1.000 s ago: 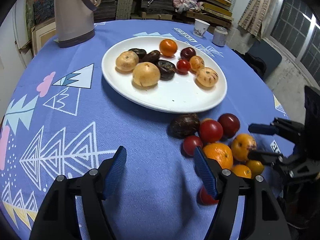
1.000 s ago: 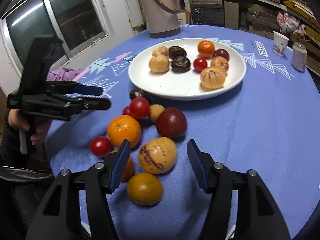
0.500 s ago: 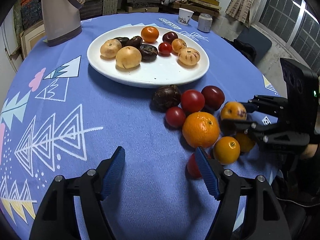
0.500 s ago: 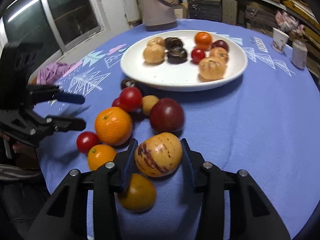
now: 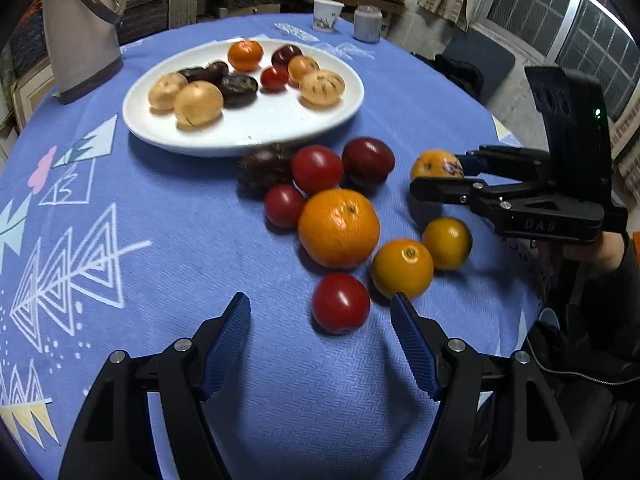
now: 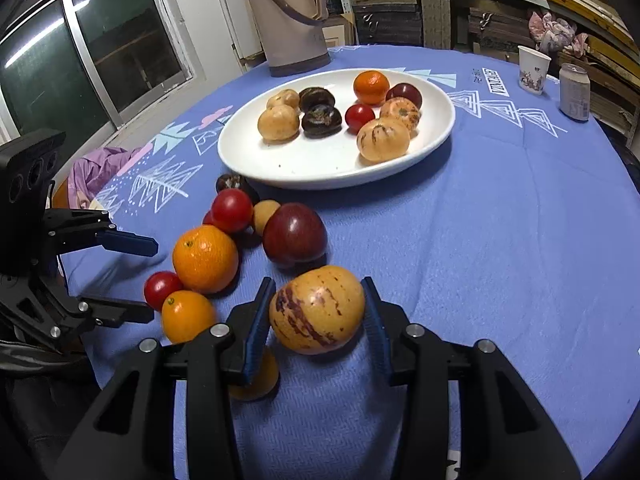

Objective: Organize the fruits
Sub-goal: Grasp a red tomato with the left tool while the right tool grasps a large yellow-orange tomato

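My right gripper [image 6: 318,312] is shut on a yellow, purple-striped melon fruit [image 6: 317,309] and holds it just above the blue cloth; it also shows in the left wrist view [image 5: 436,162]. My left gripper [image 5: 320,320] is open and empty, with a red tomato [image 5: 341,303] just ahead between its fingers. A big orange [image 5: 338,227], two small oranges [image 5: 402,268], tomatoes and dark plums lie loose beside the white plate [image 5: 256,128], which holds several fruits.
A beige thermos jug [image 6: 288,16] stands behind the plate. A paper cup [image 6: 534,69] and a can [image 6: 574,92] stand at the far right of the round table. The table edge is close at the front in both views.
My right gripper closed on the striped fruit and lifted it slightly. My left gripper moved right toward the loose fruit, and the red tomato now lies between its fingers.
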Available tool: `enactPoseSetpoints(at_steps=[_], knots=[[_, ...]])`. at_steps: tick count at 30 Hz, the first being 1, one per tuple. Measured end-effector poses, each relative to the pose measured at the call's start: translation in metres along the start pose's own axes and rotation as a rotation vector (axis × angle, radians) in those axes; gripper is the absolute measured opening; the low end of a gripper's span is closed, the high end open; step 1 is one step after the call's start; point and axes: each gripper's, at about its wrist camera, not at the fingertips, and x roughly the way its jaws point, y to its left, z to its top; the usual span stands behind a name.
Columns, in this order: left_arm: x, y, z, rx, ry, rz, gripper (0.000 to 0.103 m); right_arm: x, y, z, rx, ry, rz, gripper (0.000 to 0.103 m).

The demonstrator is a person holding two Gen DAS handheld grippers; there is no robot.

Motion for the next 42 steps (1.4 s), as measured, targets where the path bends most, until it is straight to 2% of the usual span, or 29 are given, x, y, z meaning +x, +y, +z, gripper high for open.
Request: enactPoseSetpoints(at_steps=[2,3,5,6,7,11,16,19,20,23,28,30,34,39,42], knots=[[0.004,0.001,-0.001,-0.005,0.007,-0.008,0.061,0.003,0.0,-0.003,0.001,0.009,-0.005,0.042],[0.007,0.002,-0.001,-0.013,0.016,-0.015,0.048,0.004,0.0,-0.004,0.0,0.015,-0.01,0.042],[0.007,0.004,0.0,-0.022,0.006,-0.025,0.044,0.004,-0.001,-0.005,0.001,0.014,-0.011,0.043],[0.008,0.003,0.0,-0.023,0.008,-0.042,0.035,0.004,-0.001,-0.006,0.001,0.015,-0.012,0.043],[0.008,0.002,0.0,-0.019,0.011,-0.055,0.031,0.004,0.0,-0.006,-0.005,0.016,-0.017,0.043],[0.011,-0.002,0.002,-0.01,0.012,-0.047,0.031,0.004,0.003,-0.007,-0.021,0.019,-0.043,0.048],[0.012,-0.003,0.003,-0.008,0.012,-0.036,0.033,0.001,0.004,-0.008,-0.036,0.026,-0.075,0.049],[0.012,-0.007,0.0,0.002,0.008,-0.013,0.034,0.0,0.007,-0.008,-0.058,0.046,-0.104,0.048],[0.012,-0.008,0.0,0.003,0.004,-0.005,0.034,0.001,0.008,-0.009,-0.07,0.059,-0.127,0.042],[0.012,-0.009,0.0,-0.006,-0.005,0.004,0.035,-0.001,0.009,-0.012,-0.069,0.066,-0.136,0.043],[0.012,-0.013,-0.002,-0.003,-0.012,0.034,0.035,-0.01,0.007,-0.02,-0.066,0.054,-0.178,0.052],[0.012,-0.015,-0.002,-0.002,-0.015,0.047,0.035,-0.015,0.006,-0.024,-0.069,0.047,-0.192,0.059],[0.013,-0.017,-0.003,-0.003,-0.02,0.056,0.035,-0.018,0.003,-0.028,-0.058,0.034,-0.196,0.06],[0.013,-0.018,-0.005,-0.009,-0.035,0.068,0.035,-0.007,0.011,-0.034,-0.096,0.026,-0.277,0.063],[0.013,-0.018,-0.005,-0.008,-0.042,0.074,0.035,-0.007,0.01,-0.033,-0.079,0.026,-0.279,0.063]])
